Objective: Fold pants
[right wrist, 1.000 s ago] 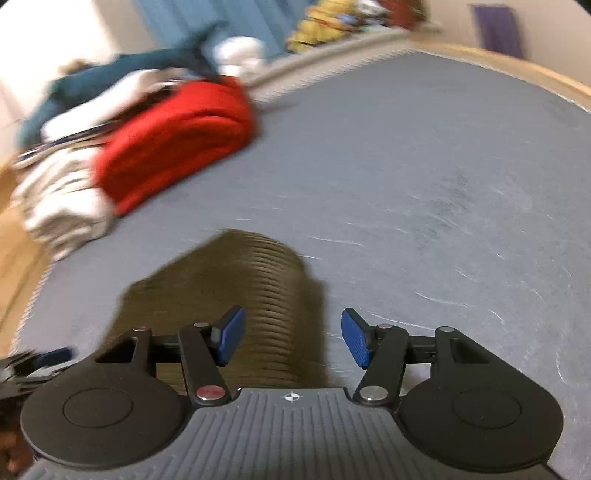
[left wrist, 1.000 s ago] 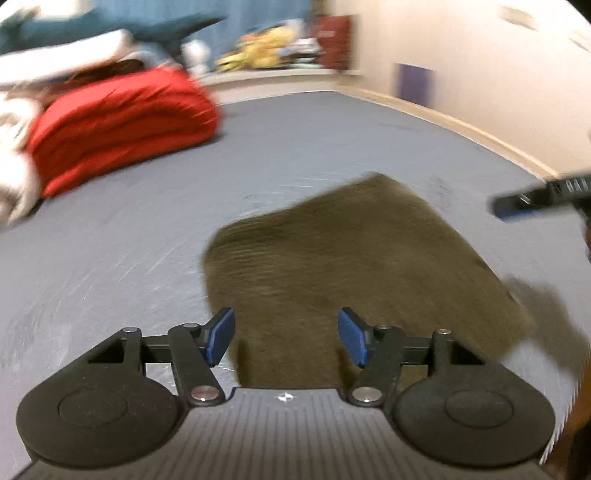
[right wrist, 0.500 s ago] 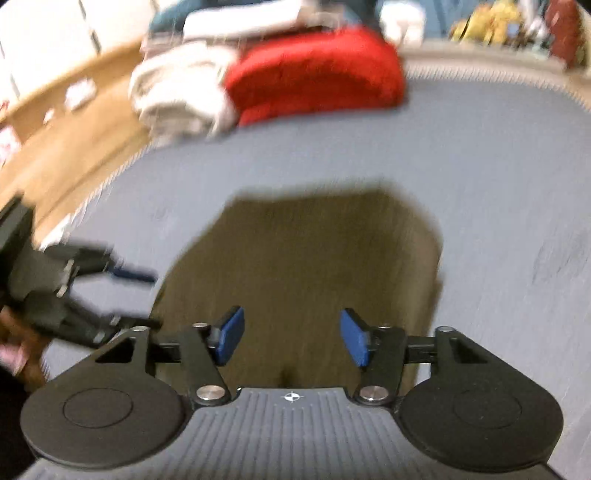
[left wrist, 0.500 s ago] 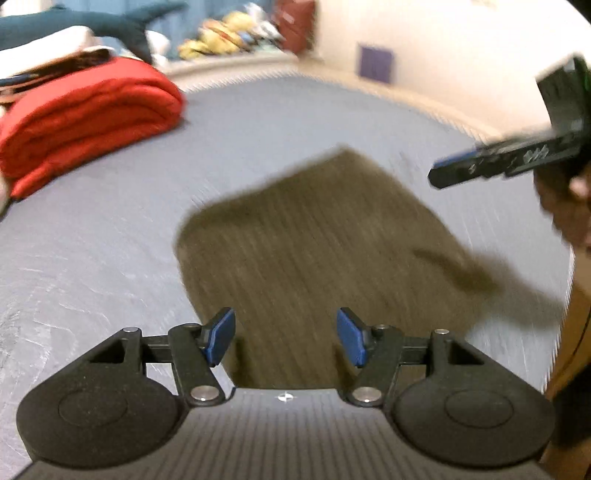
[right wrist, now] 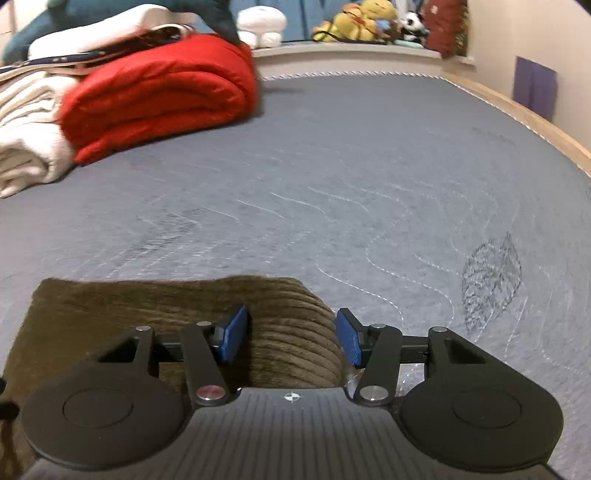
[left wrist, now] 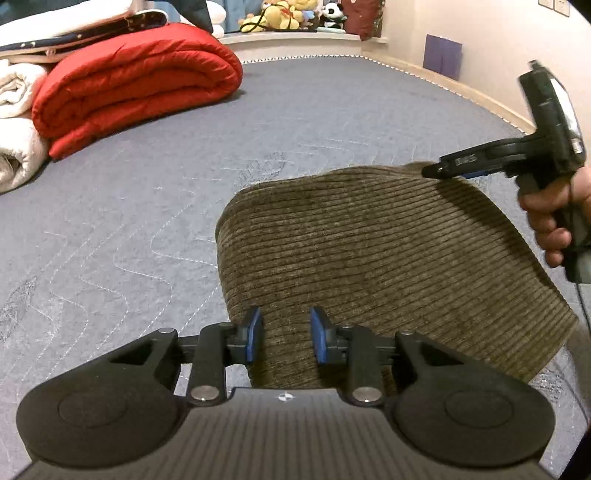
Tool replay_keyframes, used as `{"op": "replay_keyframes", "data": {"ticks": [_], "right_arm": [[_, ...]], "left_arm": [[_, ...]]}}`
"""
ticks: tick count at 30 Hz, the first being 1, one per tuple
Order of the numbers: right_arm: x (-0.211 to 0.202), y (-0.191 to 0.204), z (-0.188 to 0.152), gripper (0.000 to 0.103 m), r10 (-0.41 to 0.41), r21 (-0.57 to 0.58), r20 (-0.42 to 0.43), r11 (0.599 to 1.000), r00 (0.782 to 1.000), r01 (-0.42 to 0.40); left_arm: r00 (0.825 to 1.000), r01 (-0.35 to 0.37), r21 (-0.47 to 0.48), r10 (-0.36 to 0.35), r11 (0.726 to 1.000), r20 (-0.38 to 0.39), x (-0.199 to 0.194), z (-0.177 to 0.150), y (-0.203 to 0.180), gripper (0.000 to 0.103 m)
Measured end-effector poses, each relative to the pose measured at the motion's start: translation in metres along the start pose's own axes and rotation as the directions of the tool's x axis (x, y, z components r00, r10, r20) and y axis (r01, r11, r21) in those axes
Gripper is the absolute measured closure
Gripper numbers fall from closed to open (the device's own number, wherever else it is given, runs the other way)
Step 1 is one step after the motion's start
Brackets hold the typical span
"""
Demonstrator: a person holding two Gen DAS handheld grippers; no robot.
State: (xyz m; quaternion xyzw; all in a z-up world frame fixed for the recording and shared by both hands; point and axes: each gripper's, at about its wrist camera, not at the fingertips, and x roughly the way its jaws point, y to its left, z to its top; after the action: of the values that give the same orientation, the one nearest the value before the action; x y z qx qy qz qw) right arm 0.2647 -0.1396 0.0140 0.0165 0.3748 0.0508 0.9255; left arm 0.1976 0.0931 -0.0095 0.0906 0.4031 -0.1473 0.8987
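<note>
The olive-brown corduroy pants [left wrist: 373, 254] lie folded into a flat block on the grey quilted mattress [left wrist: 155, 192]. My left gripper [left wrist: 286, 338] is open, its blue pads astride the near left edge of the pants. My right gripper [right wrist: 291, 339] is open, its pads on either side of the rounded far right corner of the pants [right wrist: 177, 314]. In the left wrist view the right gripper [left wrist: 480, 162] hovers at the far right corner, held in a hand.
A rolled red quilt [left wrist: 136, 81] and white blankets [left wrist: 18, 122] lie at the far left of the mattress. Plush toys [left wrist: 288, 14] line the back ledge. A wooden bed rim [left wrist: 476, 96] runs along the right by the wall.
Both grippers have come down to the pants' edges. The left jaws have narrowed but stay open. The right view swung back from facing the left gripper to facing the far wall.
</note>
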Motion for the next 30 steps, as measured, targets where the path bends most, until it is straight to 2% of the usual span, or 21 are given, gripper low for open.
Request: {"op": "replay_keyframes", "data": {"ticks": [4, 10, 12, 14, 17, 19, 22, 25, 27, 30], "right_arm": [[0.011, 0.002, 0.001, 0.048, -0.059, -0.021, 0.001, 0.998, 0.998, 0.059], [0.015, 0.005, 0.003, 0.048, -0.088, -0.006, -0.004, 0.996, 0.996, 0.088], [0.009, 0.004, 0.004, 0.047, -0.089, -0.005, 0.002, 0.996, 0.996, 0.089], [0.0, 0.002, 0.005, 0.042, -0.085, 0.0, 0.018, 0.996, 0.996, 0.085], [-0.027, 0.001, 0.009, 0.033, -0.09, 0.001, 0.062, 0.996, 0.994, 0.09], [-0.049, 0.001, 0.01, 0.027, -0.07, -0.011, 0.103, 0.997, 0.992, 0.072], [-0.089, 0.006, 0.008, 0.021, -0.042, -0.054, 0.154, 0.997, 0.987, 0.05], [-0.135, 0.007, 0.006, 0.018, 0.035, -0.037, 0.178, 0.999, 0.983, -0.029], [-0.168, 0.008, 0.004, 0.014, 0.088, -0.006, 0.195, 0.996, 0.977, -0.088], [-0.213, 0.014, 0.002, 0.009, 0.126, 0.045, 0.231, 0.989, 0.965, -0.14]], "left_arm": [[1.0, 0.0, 0.006, 0.0, 1.0, -0.002, -0.003, 0.002, 0.0, 0.071], [1.0, 0.003, 0.016, -0.003, 1.0, 0.001, -0.007, 0.005, -0.001, 0.069], [1.0, -0.005, 0.016, 0.005, 1.0, 0.003, -0.01, 0.005, -0.003, 0.066], [1.0, -0.018, 0.016, 0.018, 1.0, 0.009, -0.017, 0.006, -0.005, 0.061], [0.998, -0.033, -0.003, 0.033, 0.999, 0.05, -0.033, 0.009, -0.009, 0.039], [0.994, -0.04, -0.03, 0.042, 0.999, 0.098, -0.05, 0.012, -0.01, 0.019], [0.983, -0.053, -0.086, 0.068, 0.995, 0.173, -0.078, 0.015, -0.013, 0.015], [0.962, -0.093, -0.148, 0.127, 0.985, 0.241, -0.105, 0.012, -0.017, 0.005], [0.949, -0.099, -0.163, 0.142, 0.982, 0.281, -0.119, 0.008, -0.021, 0.001], [0.949, -0.107, -0.176, 0.153, 0.979, 0.274, -0.132, 0.004, -0.026, 0.001]]}}
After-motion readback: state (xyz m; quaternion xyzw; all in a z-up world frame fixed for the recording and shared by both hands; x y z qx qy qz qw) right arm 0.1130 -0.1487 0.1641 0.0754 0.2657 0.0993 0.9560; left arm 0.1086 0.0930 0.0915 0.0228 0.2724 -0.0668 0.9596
